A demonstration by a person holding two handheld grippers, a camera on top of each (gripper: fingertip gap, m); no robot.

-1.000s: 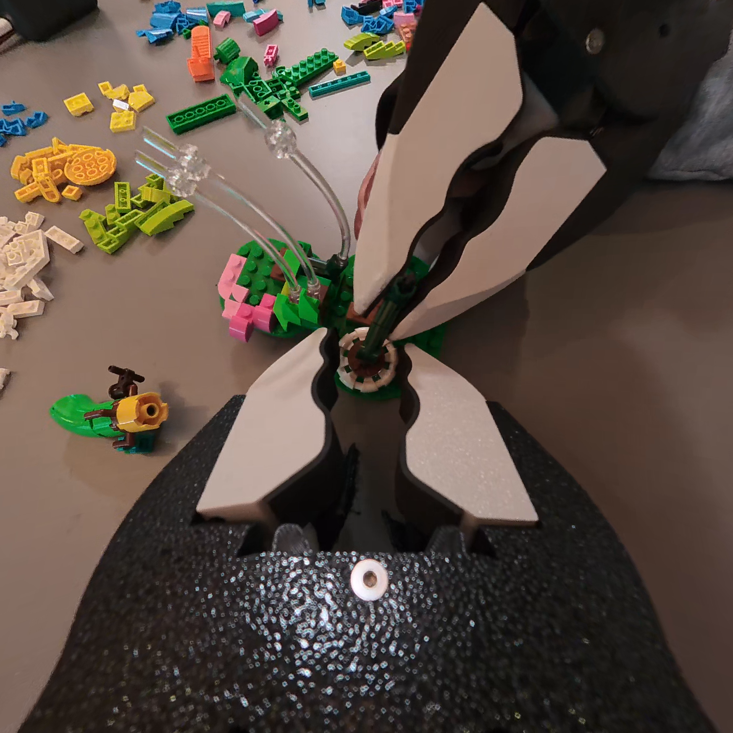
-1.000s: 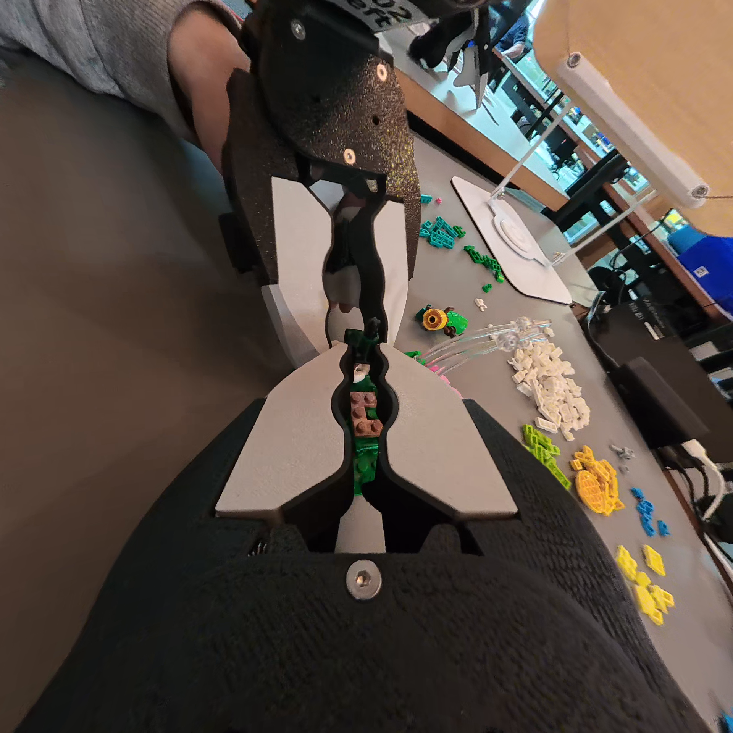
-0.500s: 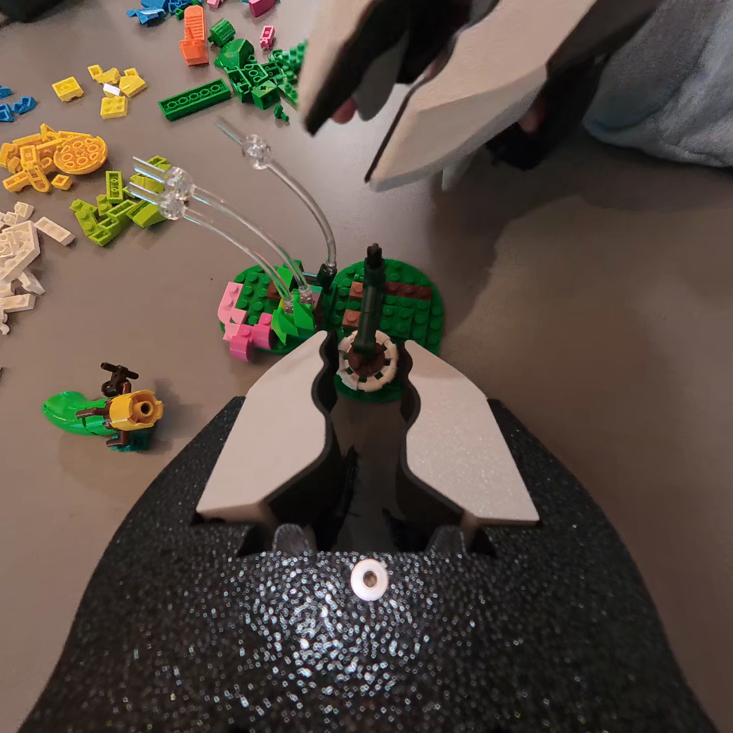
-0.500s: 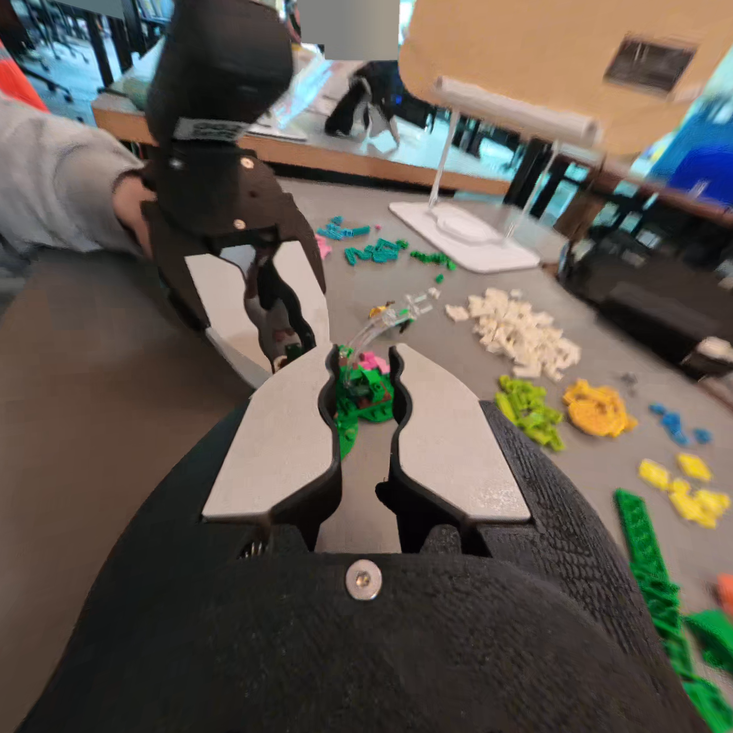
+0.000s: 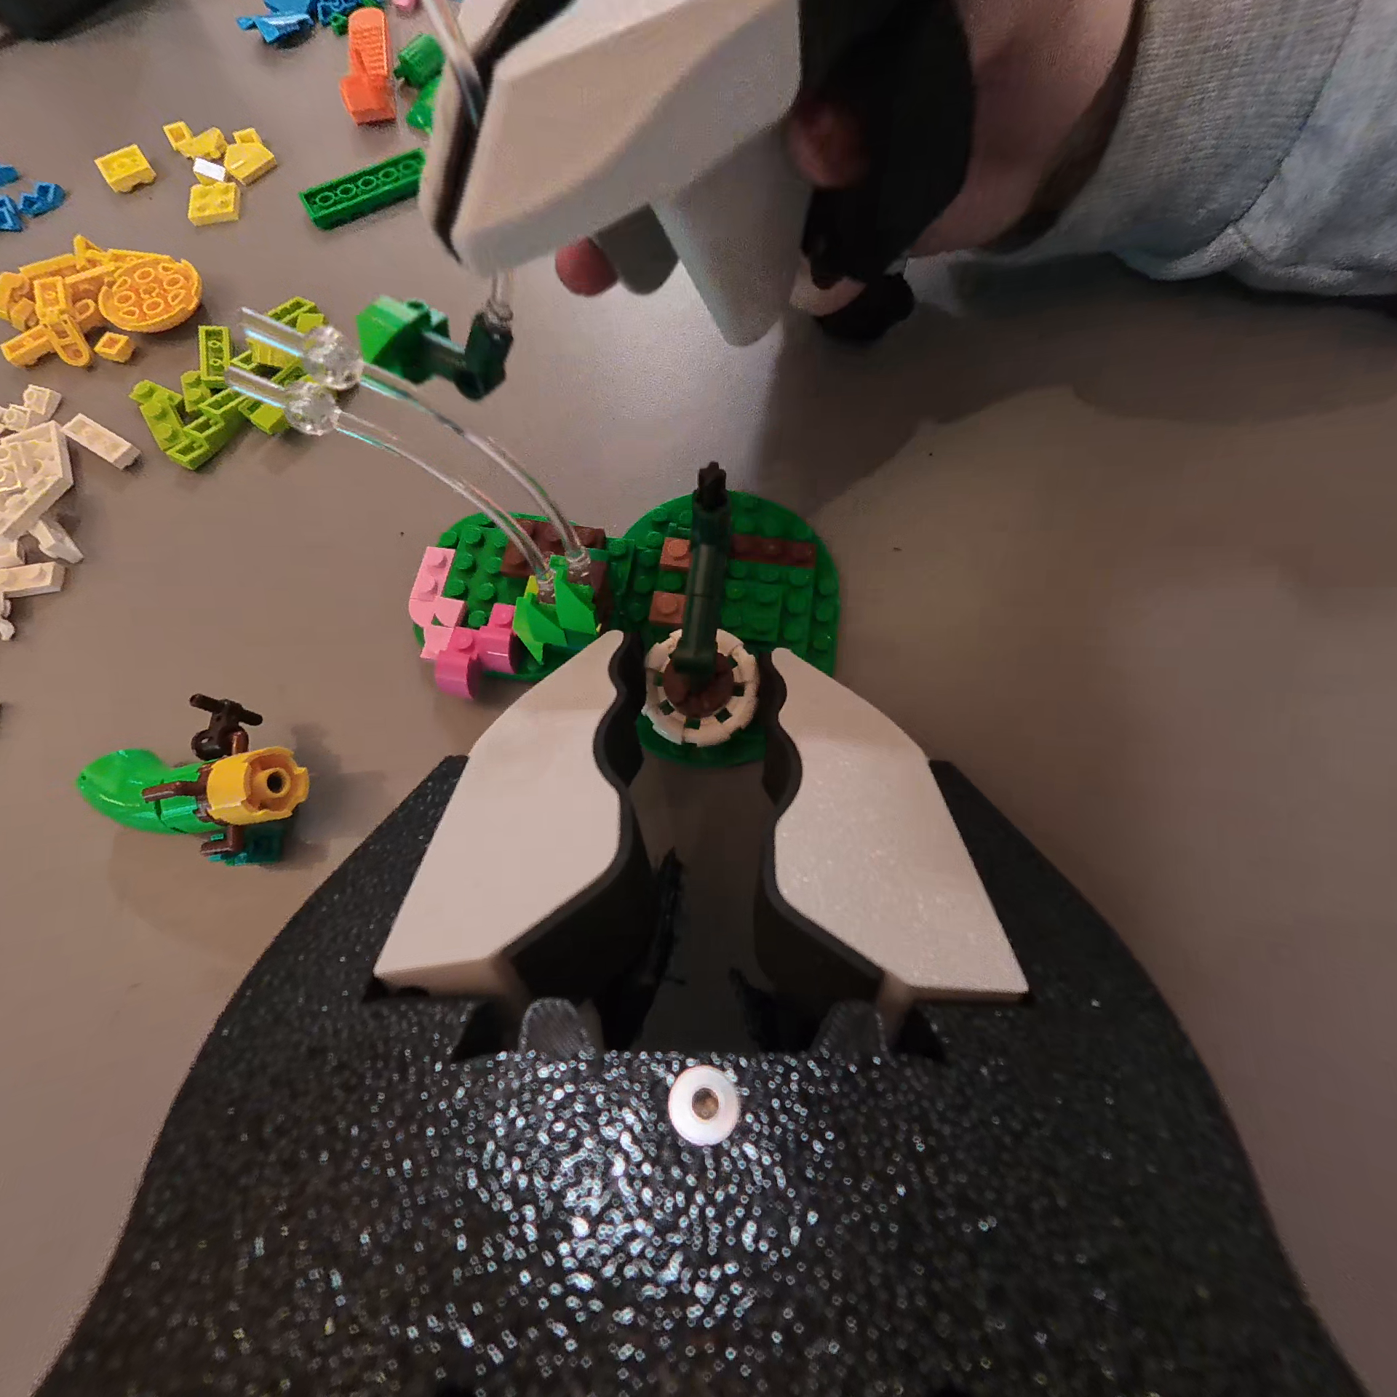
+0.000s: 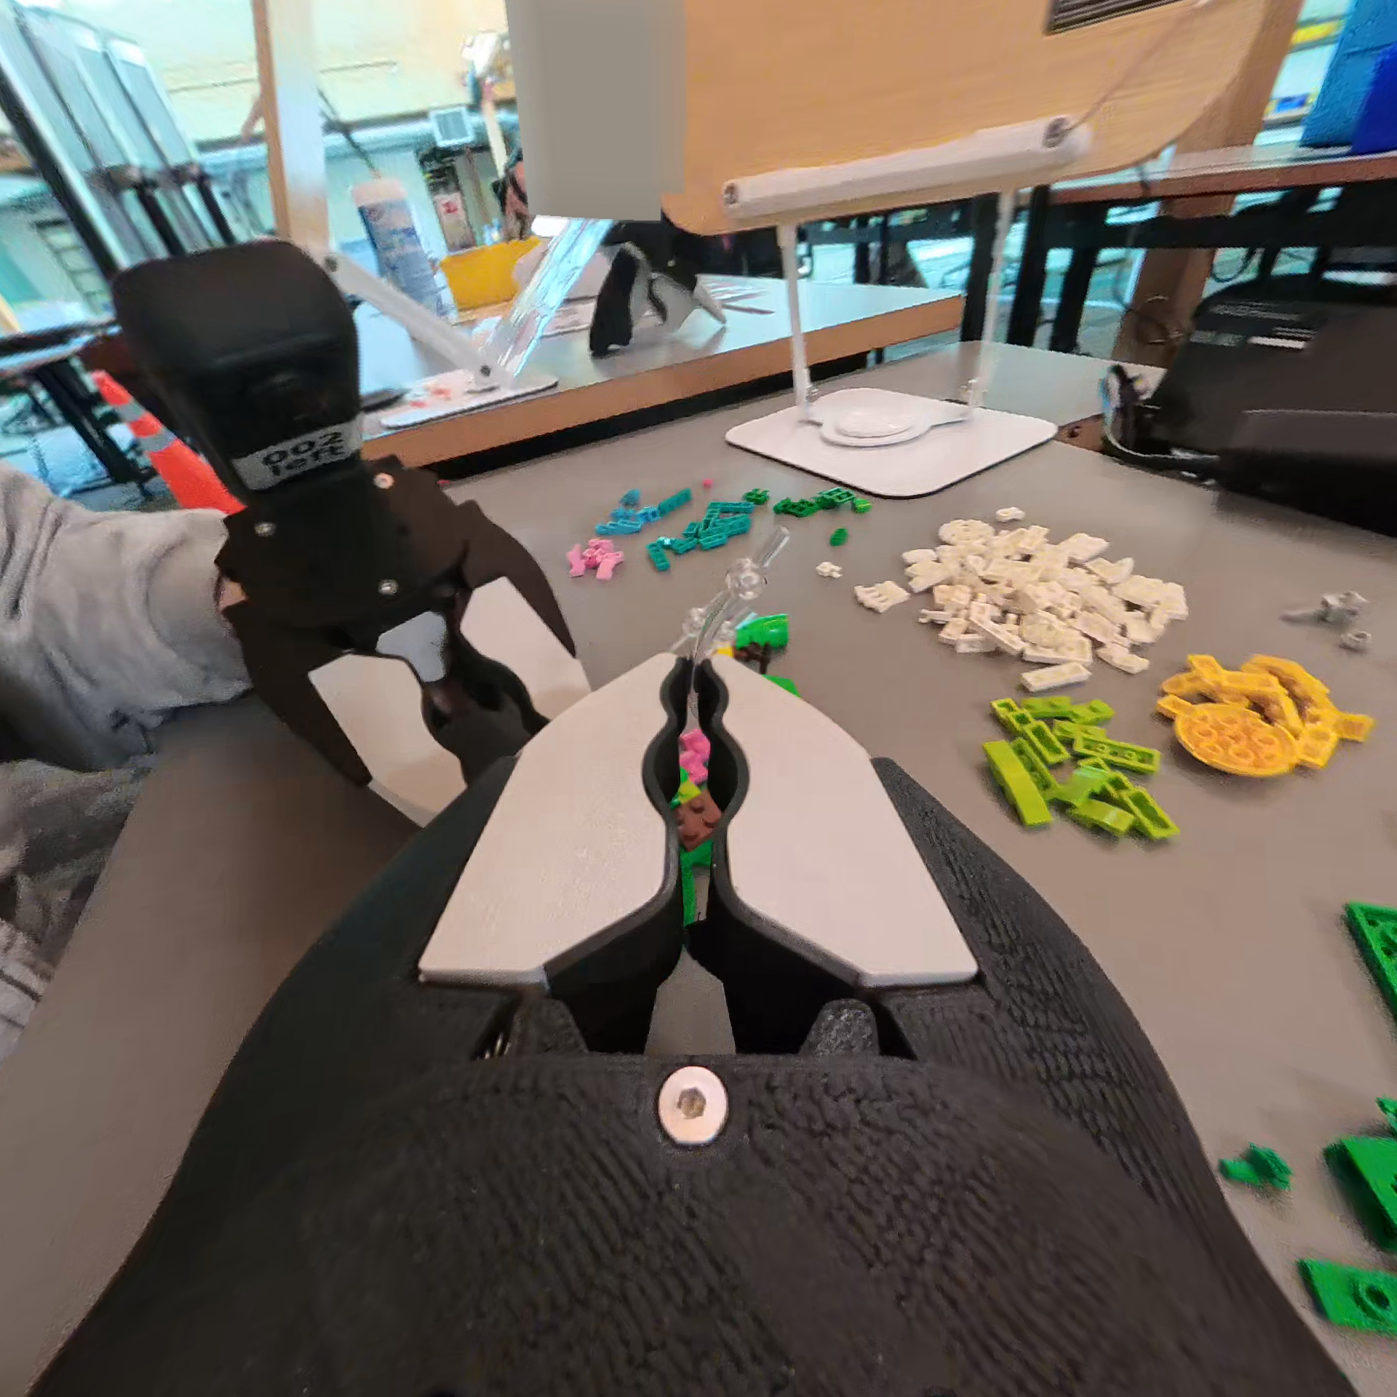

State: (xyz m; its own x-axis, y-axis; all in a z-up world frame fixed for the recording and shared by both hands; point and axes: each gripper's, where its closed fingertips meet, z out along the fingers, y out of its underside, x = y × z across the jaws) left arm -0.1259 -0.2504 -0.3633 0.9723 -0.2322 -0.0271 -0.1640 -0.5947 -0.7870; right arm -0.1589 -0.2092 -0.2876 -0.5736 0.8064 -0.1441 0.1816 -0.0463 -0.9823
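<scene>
A green brick model (image 5: 786,597) lies on the grey table. It carries a white ring (image 5: 737,699), an upright dark green stem (image 5: 703,582), pink bricks and two clear curved stems (image 5: 453,446). My left gripper (image 5: 699,665) is shut on the model's front lobe, with the ring between its fingertips; it also shows in the right wrist view (image 6: 453,741). My right gripper (image 6: 692,665) is shut on a third clear stem (image 6: 744,582). It holds that stem above the table (image 5: 495,298), with a dark green piece (image 5: 484,351) and a green leaf (image 5: 389,332) at its lower end.
A yellow flower piece (image 5: 249,786) lies left of my left gripper. Piles of white (image 6: 1043,590), lime (image 6: 1073,763), yellow (image 6: 1255,726) and teal bricks (image 6: 703,529) lie around. A white stand (image 6: 884,438) is at the back. A grey sleeve (image 5: 1247,151) is at the right.
My right gripper let go of the dark green stem, opened, swung left and shut on the third clear stem, which is now off the model. My left gripper has not moved.
</scene>
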